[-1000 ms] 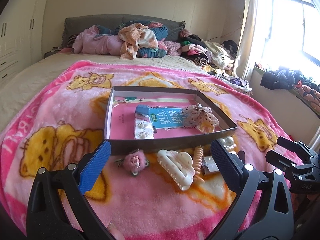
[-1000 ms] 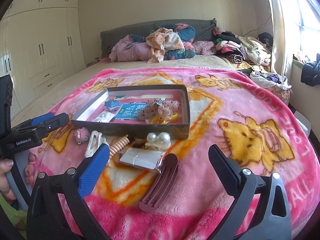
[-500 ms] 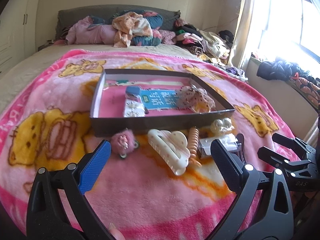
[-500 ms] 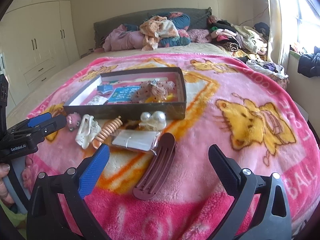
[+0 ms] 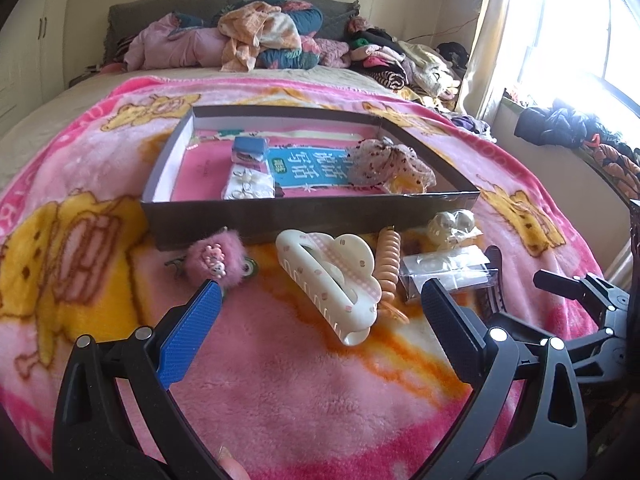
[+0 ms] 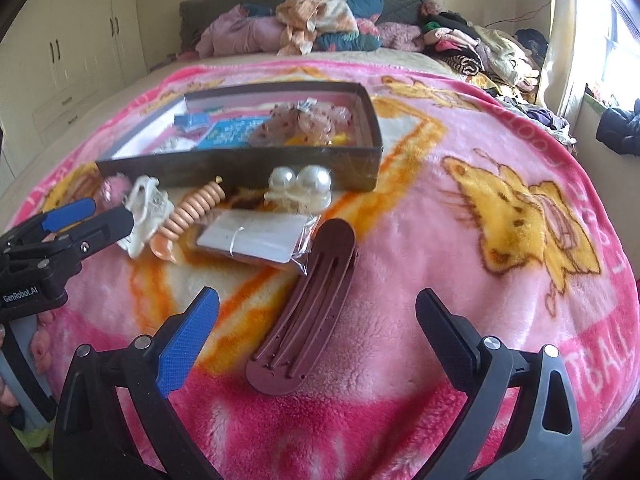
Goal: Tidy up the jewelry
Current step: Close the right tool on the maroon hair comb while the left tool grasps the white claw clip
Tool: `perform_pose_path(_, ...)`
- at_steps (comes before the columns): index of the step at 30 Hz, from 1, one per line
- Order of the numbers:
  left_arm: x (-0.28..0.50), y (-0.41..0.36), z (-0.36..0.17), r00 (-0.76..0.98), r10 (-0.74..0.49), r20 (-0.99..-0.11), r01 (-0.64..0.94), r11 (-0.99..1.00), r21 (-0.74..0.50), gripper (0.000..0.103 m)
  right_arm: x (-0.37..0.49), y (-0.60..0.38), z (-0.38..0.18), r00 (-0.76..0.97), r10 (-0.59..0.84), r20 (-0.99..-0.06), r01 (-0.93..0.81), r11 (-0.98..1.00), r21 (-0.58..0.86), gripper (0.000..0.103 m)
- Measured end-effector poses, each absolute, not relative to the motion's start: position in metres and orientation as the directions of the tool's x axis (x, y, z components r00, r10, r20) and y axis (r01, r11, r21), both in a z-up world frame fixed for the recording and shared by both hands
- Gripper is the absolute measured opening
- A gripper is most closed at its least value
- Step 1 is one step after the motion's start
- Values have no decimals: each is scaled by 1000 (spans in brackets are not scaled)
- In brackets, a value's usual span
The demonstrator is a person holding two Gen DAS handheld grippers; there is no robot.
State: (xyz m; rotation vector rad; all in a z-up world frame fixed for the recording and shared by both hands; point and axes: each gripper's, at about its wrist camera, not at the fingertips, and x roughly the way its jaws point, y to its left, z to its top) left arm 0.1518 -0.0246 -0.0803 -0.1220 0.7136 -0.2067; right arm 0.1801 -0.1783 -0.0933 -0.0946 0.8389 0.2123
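A dark shallow box [image 5: 304, 216] [image 6: 256, 162] sits on the pink blanket and holds a mesh scrunchie [image 5: 384, 162], a blue card and small packets. In front of it lie a pink fuzzy clip [image 5: 216, 260], a white claw clip [image 5: 332, 276] [image 6: 146, 204], an orange coil tie [image 5: 389, 258] [image 6: 192, 210], pearl pieces [image 5: 450, 224] [image 6: 300, 184], a clear packet [image 5: 448, 272] [image 6: 256, 236] and a maroon hair clip [image 6: 308, 304]. My left gripper [image 5: 318, 336] is open, just short of the white claw clip. My right gripper [image 6: 316, 344] is open, around the near end of the maroon clip.
The pink bear blanket [image 6: 480, 208] covers the bed. Piled clothes [image 5: 256, 40] lie at the headboard and far right. A window and curtain [image 5: 560, 40] are on the right, white wardrobes [image 6: 64, 56] on the left. The right gripper shows at the left view's right edge [image 5: 592, 304].
Both grippers have moved forward and lower toward the items in front of the box. Both stayed open. The items have not moved.
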Motion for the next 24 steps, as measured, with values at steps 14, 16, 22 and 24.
perform_pose_path(14, 171, -25, -95, 707, -259, -657, 117, 960, -253, 81, 198, -205, -114, 591, 161, -791, -143, 985, 93, 53)
perform_pose_path(16, 172, -26, -95, 705, -263, -658, 118, 959, -256, 76, 198, -211, -113, 596, 166, -786, -125, 986, 114, 39)
perform_pose_path(22, 173, -30, -94, 704, -272, -656, 135, 958, -253, 50, 197, -227, -110, 604, 214, -768, -98, 976, 195, 30)
perform_pose_path(24, 173, -32, -93, 707, -258, -658, 136, 963, -231, 41, 196, -228, -108, 611, 220, -760, -101, 974, 201, 30)
